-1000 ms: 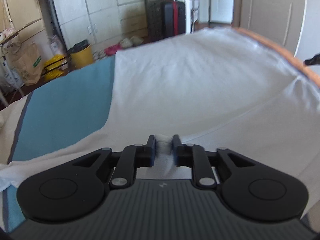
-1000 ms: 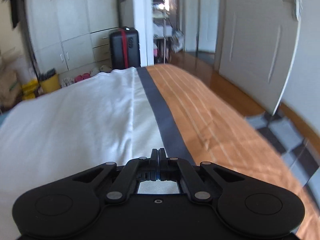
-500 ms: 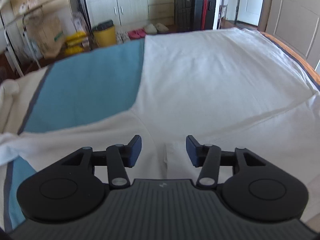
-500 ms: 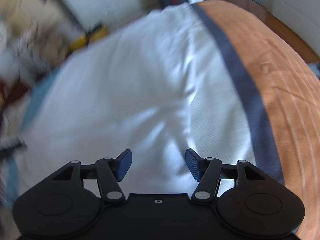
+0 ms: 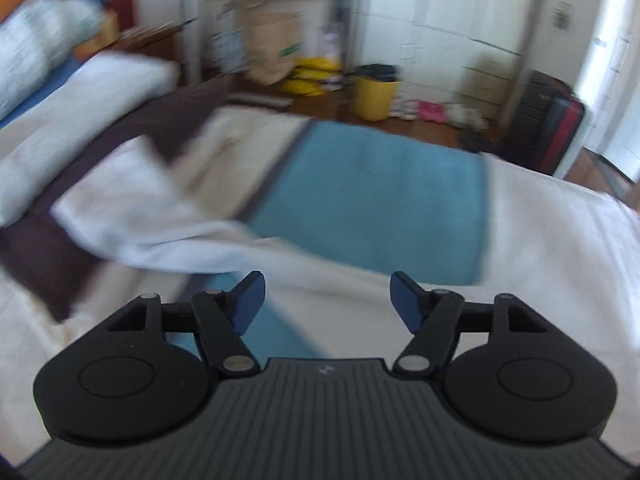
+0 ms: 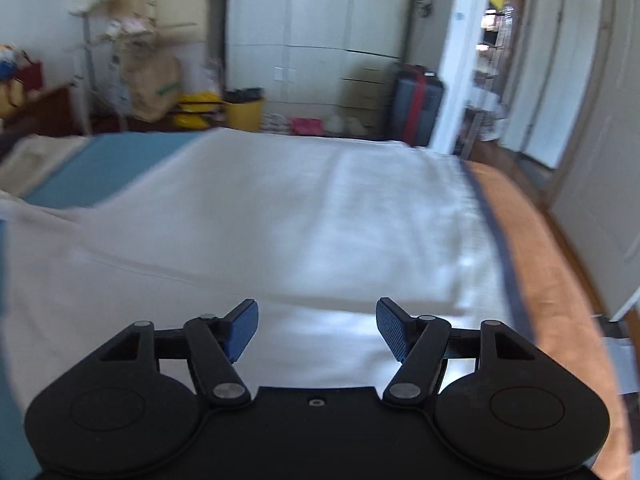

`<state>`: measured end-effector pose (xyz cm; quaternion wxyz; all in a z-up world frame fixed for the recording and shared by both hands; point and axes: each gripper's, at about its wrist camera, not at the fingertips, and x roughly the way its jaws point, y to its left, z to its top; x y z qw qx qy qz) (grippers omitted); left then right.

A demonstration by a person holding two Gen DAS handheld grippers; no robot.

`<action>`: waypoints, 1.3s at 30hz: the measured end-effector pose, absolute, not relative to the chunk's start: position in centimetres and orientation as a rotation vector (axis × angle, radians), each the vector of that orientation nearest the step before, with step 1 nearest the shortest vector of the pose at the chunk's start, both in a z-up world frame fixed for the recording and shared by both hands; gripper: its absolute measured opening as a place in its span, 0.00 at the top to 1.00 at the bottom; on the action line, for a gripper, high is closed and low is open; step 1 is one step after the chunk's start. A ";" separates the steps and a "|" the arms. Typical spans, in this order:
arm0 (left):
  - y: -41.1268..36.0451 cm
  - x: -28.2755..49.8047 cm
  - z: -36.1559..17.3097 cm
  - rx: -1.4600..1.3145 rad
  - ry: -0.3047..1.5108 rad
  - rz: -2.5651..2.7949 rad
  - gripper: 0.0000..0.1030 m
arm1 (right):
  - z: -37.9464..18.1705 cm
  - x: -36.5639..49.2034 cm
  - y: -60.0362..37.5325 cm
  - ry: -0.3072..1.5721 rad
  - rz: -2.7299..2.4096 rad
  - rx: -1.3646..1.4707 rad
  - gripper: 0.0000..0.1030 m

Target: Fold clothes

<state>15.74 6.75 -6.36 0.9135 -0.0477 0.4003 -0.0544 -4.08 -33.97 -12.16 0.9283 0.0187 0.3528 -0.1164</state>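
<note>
The right gripper, its jaws opening with nothing between, hangs above the white garment.

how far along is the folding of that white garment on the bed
Done: one fold seems laid; the white garment lies flat on the bed with a crease across it. In hand: nothing; the left hand-held gripper and right hand-held gripper are opening, with nothing between their jaws. Left: probably more folds, including the loose sleeve.

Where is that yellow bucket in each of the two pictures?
Left wrist view: the yellow bucket is in the upper middle, on the floor past the bed.
Right wrist view: it sits upper left of centre, before the white wardrobe.
Shared landmark: the dark suitcase with a red stripe, to its right.
</note>
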 end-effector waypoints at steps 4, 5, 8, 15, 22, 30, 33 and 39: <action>13.4 15.7 -7.2 -0.391 0.802 -0.156 0.37 | -11.7 -2.2 -29.7 0.724 -0.122 0.036 0.32; 14.0 15.8 -7.4 -0.381 0.805 -0.153 0.36 | -11.5 -1.6 -28.7 0.725 -0.101 0.034 0.32; 14.2 16.6 -8.2 -0.264 0.800 -0.074 0.36 | -11.0 0.1 -25.9 0.717 -0.027 0.076 0.32; 15.7 19.7 -11.3 -0.135 0.703 0.032 0.34 | -12.1 5.5 -16.0 0.725 0.155 0.054 0.32; 17.0 20.4 -13.5 -0.161 0.548 0.023 0.34 | -15.9 10.2 -9.6 0.817 0.213 0.167 0.32; 15.5 20.9 -15.4 -0.140 0.528 0.045 0.99 | -16.0 9.0 -9.6 0.805 0.173 0.211 0.32; 15.8 20.0 -15.8 -0.168 0.536 0.067 0.99 | -16.0 8.5 -10.3 0.801 0.153 0.249 0.32; 16.7 18.0 -16.2 -0.125 0.448 0.044 0.99 | -16.5 9.2 -11.1 0.816 0.132 0.307 0.32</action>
